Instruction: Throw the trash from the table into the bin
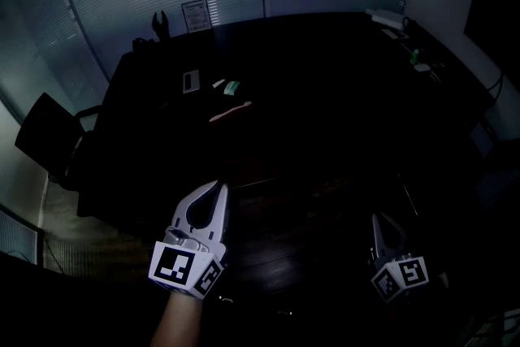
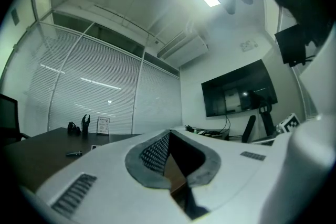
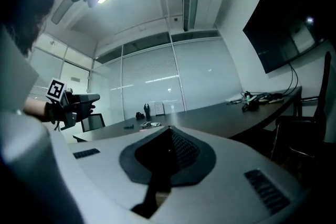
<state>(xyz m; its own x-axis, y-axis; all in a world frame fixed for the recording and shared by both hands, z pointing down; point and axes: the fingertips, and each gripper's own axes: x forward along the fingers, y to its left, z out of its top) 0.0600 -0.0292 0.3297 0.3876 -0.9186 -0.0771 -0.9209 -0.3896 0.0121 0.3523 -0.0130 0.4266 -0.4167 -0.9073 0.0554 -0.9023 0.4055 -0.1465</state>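
In the head view, trash lies far off on the dark table (image 1: 325,77): a long pinkish piece (image 1: 230,111), a green and white wrapper (image 1: 232,87), a small white scrap (image 1: 218,83) and a flat grey card (image 1: 191,81). My left gripper (image 1: 218,184) is held low in front of me, well short of the trash, with its jaws shut and nothing between them. My right gripper (image 1: 376,217) is lower right, also shut and holding nothing. Both gripper views look level across the table, past closed tips (image 2: 169,131) (image 3: 169,127). No bin is in view.
A black office chair (image 1: 49,138) stands at the table's left end. A framed sign (image 1: 195,14) and a dark figurine (image 1: 160,24) sit at the far edge by the blinds. Cables and small devices (image 1: 398,22) lie far right. A wall screen (image 2: 239,86) hangs beyond.
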